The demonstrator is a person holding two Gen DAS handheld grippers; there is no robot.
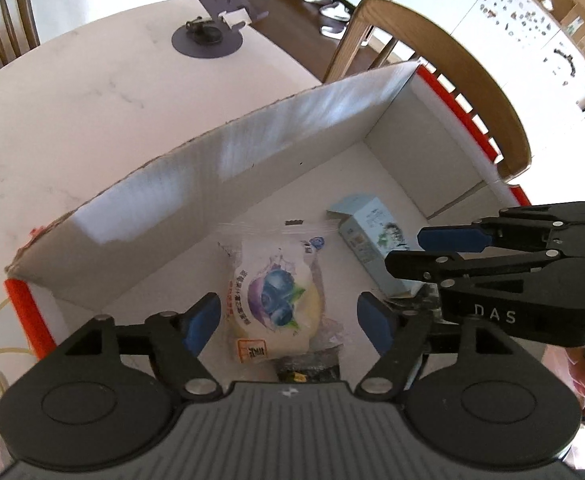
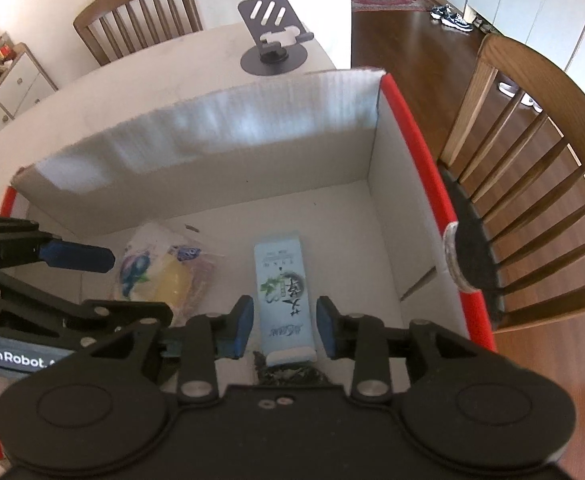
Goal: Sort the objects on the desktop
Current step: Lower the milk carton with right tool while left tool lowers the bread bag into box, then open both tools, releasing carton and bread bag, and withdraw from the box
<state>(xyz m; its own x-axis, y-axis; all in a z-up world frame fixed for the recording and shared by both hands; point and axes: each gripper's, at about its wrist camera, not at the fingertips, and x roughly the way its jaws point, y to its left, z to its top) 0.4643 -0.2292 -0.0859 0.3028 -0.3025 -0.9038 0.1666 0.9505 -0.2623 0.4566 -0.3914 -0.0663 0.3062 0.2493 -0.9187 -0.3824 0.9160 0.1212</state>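
Note:
A white cardboard box with red edges stands on the table. On its floor lies a blueberry snack packet, and my left gripper stands open astride it, pads clear of the wrapper. Beside it lies a pale blue carton, also seen as the carton. My right gripper is open around its near end, with thin gaps at both pads. The right gripper reaches in from the right, the left gripper from the left over the packet. A dark crumpled packet lies at the near end.
A dark phone stand sits on the white marbled table beyond the box. A wooden chair stands close against the box's right side. Another chair is at the table's far edge.

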